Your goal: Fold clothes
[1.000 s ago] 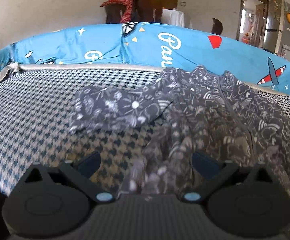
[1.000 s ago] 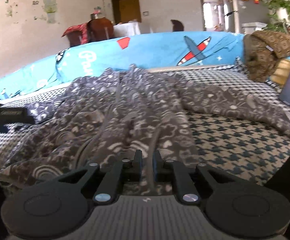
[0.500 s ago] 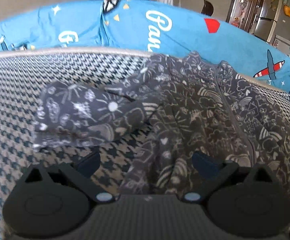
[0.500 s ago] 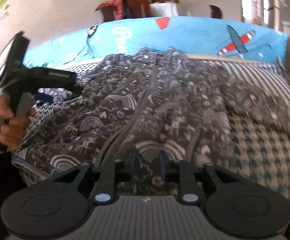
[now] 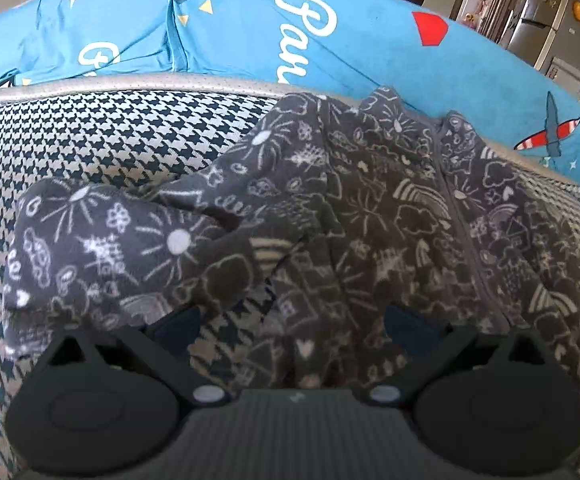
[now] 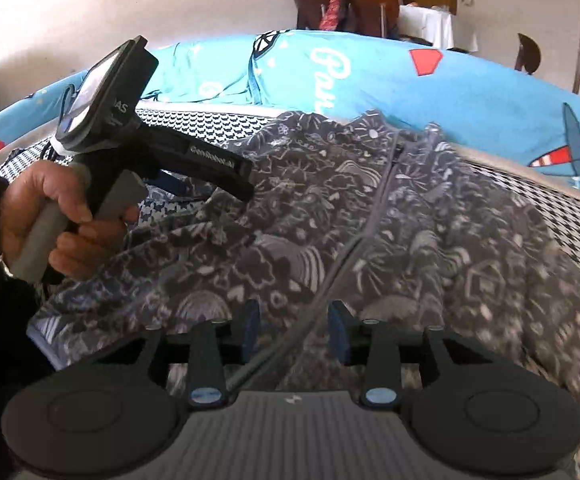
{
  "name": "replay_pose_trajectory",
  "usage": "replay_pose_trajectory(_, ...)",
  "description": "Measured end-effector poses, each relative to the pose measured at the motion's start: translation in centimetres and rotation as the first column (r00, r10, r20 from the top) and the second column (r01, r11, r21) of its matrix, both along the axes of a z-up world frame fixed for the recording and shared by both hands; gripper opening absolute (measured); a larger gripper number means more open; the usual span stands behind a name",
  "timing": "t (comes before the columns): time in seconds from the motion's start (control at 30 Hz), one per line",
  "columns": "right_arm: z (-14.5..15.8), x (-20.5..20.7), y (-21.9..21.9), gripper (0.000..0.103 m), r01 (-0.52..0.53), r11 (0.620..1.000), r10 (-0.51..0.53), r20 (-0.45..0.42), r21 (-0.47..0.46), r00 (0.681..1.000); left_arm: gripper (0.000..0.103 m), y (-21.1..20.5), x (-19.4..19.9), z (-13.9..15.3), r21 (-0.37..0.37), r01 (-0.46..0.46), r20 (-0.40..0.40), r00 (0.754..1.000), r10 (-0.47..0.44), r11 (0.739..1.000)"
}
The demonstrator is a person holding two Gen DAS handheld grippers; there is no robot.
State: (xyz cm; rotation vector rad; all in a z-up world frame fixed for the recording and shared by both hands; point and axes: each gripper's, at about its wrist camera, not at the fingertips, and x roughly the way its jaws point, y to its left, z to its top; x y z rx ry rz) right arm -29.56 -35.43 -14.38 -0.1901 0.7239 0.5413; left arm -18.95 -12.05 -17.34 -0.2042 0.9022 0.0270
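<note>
garment: grey doodle-print zip jacket [image 5: 389, 232], spread rumpled on houndstooth cushion [image 5: 102, 140], collar end toward blue printed cover [image 5: 250, 40] at the back
sleeve: one sleeve [image 5: 102, 248] lies out to the left in L wrist view, cuff end on the cushion, bit of houndstooth showing btwn it and the body
zip: zipper line [image 6: 365, 220] runs from collar down to R tool, passes btwn its fingers
L gripper [image 5: 290, 328]: fingers spread wide, released; one tip by sleeve edge, other over jacket body; fabric + cushion in the gap, nothing pinched
R gripper [image 6: 295, 332]: fingers parted, not clamped; hem and zip sit in the gap, can't tell if pads touch cloth
L tool seen from R cam: black handheld unit [image 6: 138, 152] over the jacket's left side, person's hand [image 6: 50, 216] wrapped round the grey grip, dark sleeve at wrist
bg: chair w/ red cloth [image 6: 341, 4] behind the blue cover, pale wall
</note>
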Motion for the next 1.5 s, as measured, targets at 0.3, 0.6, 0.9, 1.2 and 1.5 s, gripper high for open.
replay_pose_trajectory(0.3,-1.7,2.9,-0.1,0.040,0.082,0.995,-0.075,-0.120,0.054,0.990,0.092,-0.1,1.6,-1.1,0.031,-0.031,-0.016,0.999,0.031,0.999)
replay_pose_trajectory(0.6,-2.2,3.3,-0.6,0.040,0.125,0.990,-0.115,-0.144,0.059,0.983,0.051,0.1,1.5,-0.7,0.053,-0.074,0.006,0.997,0.074,0.996)
replay_pose_trajectory(0.9,-2.4,3.5,-0.6,0.040,0.134,0.987,-0.119,-0.159,0.089,0.980,0.019,-0.5,1.8,0.7,0.140,-0.099,0.087,0.992,0.087,0.985)
replay_pose_trajectory(1.2,-2.3,3.4,-0.7,0.041,0.118,0.983,-0.096,-0.153,0.140,0.984,0.019,-0.8,3.3,0.6,0.250,-0.095,0.097,0.993,0.073,0.964)
replay_pose_trajectory(1.5,-2.1,1.5,1.8,0.041,-0.082,0.977,0.110,-0.135,0.199,0.985,0.021,0.1,4.0,1.3,0.324,-0.112,0.106,0.991,0.082,0.939)
